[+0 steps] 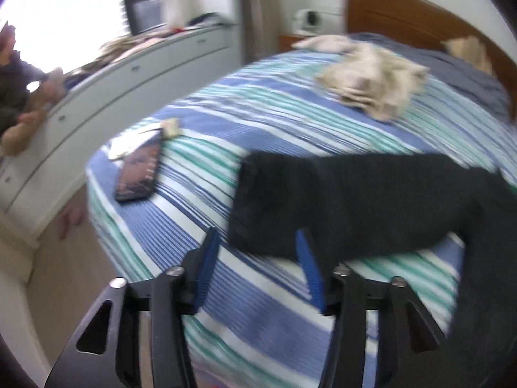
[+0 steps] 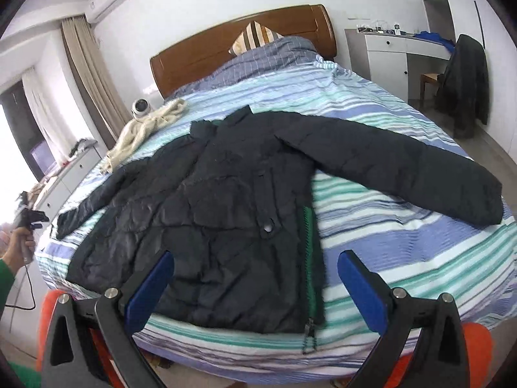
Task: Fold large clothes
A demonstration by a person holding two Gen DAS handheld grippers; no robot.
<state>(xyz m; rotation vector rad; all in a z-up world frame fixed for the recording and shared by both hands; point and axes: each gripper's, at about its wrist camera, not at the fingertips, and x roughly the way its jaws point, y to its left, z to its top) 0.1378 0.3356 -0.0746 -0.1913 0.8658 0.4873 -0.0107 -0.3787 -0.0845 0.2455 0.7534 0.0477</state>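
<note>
A black padded jacket (image 2: 226, 213) lies front up on the striped bed (image 2: 404, 242), both sleeves spread out and a green zip edge showing. My right gripper (image 2: 257, 258) hovers open and wide above its hem, holding nothing. At the left edge of this view a hand holds my left gripper (image 2: 32, 216) off the bed's side. The left wrist view is blurred. There the jacket's sleeve (image 1: 355, 200) lies across the bed (image 1: 258, 106), its cuff just beyond my left gripper (image 1: 257, 236). Its blue fingers (image 1: 210, 258) stand apart and do not press on the cloth.
A phone (image 1: 139, 174) and some papers lie near the bed's corner. A cream garment (image 2: 145, 129) is bunched toward the wooden headboard (image 2: 226, 42). White drawers (image 1: 129, 74) run along the left; a chair with a dark coat (image 2: 465, 87) stands right.
</note>
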